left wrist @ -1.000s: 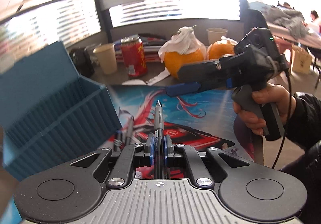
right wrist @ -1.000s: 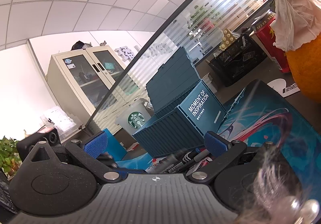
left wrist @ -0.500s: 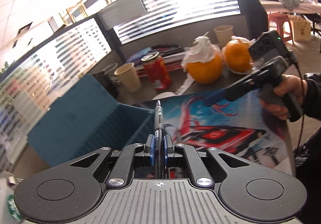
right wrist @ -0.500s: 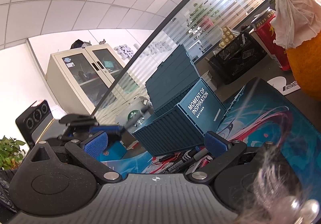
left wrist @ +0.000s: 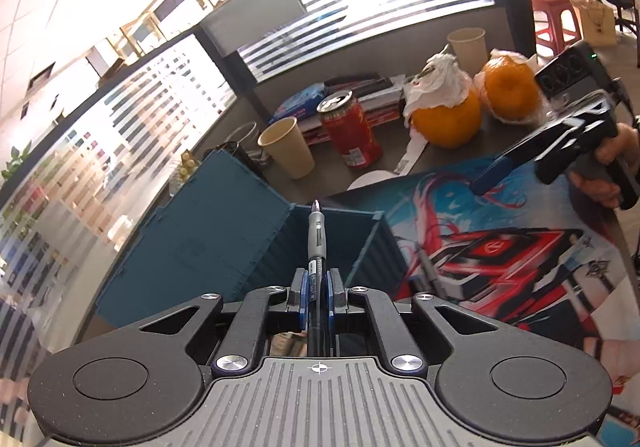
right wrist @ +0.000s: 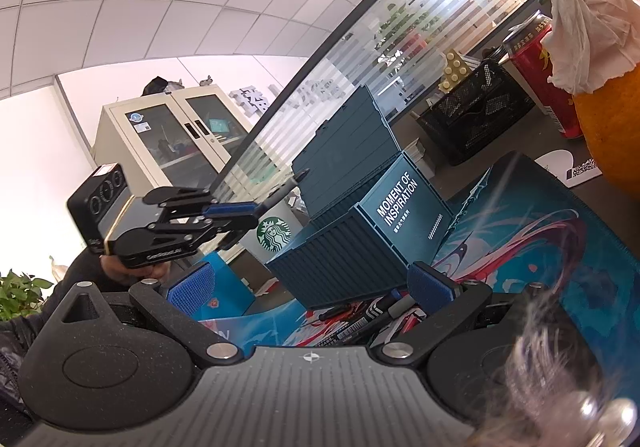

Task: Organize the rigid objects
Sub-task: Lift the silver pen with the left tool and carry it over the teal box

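Teal container-style storage box point(right wrist: 352, 247) lettered "MOMENT OF INSPIRATION", lid raised; interior mostly hidden. Starbucks cup point(right wrist: 274, 233) behind it; red drink can point(left wrist: 350, 129) label unreadable. Left gripper point(left wrist: 318, 287) clamped tight on a grey pen point(left wrist: 317, 235) — tip over the box's open top. Right gripper point(right wrist: 312, 285) spread wide, empty, above loose pens point(right wrist: 372, 317) on the printed desk mat point(left wrist: 500, 247) — bare mat to the right.

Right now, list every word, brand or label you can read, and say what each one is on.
"MOMENT OF INSPIRATION": end wall of the teal container box.
Starbucks mermaid logo, no readable words: white cup.
Red can: yellow characters, too blurred to read.
Pen in the left gripper: barrel print too small.
Pens below the right gripper: print unreadable.
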A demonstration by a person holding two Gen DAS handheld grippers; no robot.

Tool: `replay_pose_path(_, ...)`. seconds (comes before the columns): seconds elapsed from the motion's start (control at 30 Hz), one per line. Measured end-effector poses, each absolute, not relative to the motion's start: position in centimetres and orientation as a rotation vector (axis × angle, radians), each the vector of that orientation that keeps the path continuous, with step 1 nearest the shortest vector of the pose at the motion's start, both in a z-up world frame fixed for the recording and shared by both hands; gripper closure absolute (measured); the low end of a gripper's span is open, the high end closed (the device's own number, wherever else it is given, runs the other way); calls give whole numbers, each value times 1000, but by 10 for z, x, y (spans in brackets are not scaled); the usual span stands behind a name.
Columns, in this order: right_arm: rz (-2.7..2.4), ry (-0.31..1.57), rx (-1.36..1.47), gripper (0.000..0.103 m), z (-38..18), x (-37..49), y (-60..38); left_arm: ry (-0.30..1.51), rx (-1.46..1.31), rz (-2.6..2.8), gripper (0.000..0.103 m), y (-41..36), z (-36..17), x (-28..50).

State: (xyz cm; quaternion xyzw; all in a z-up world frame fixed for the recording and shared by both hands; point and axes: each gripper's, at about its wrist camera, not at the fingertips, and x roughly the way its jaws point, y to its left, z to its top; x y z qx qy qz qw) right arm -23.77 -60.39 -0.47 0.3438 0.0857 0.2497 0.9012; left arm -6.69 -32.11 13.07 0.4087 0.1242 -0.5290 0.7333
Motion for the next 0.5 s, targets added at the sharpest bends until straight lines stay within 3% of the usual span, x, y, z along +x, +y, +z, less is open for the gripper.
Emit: replay_pose_path(0.5,529,187,721,0,-6,-235,-607,416,965,-1232,95,-355,111,5)
